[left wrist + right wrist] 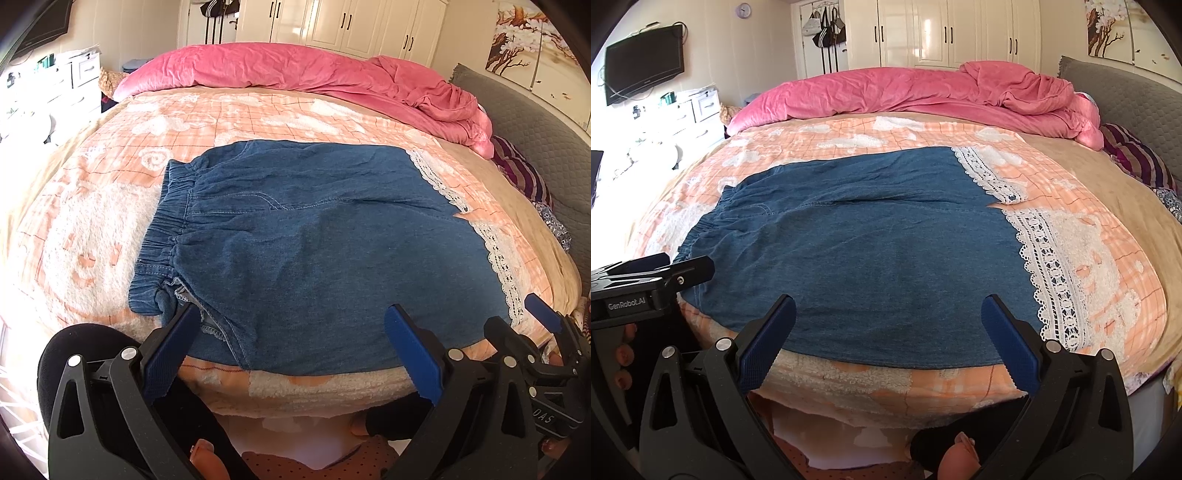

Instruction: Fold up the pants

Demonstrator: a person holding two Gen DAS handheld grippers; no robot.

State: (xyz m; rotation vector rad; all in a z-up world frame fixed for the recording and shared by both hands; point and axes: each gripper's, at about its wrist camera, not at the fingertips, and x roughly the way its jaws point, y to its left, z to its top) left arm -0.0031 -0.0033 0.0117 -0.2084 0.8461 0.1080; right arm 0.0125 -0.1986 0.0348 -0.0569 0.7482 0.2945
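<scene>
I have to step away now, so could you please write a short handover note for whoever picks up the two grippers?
Left gripper: open, empty, at the bed's near edge by the waistband end.
Right gripper: open, empty, by the lace-hem end.
Denim pants lie spread flat across the peach blanket, elastic waistband to the left, lace hems to the right, both legs side by side.
Done: pants laid out; no fold visible.
Left: all folding, probably one leg over the other first, then hem toward waistband.
</scene>
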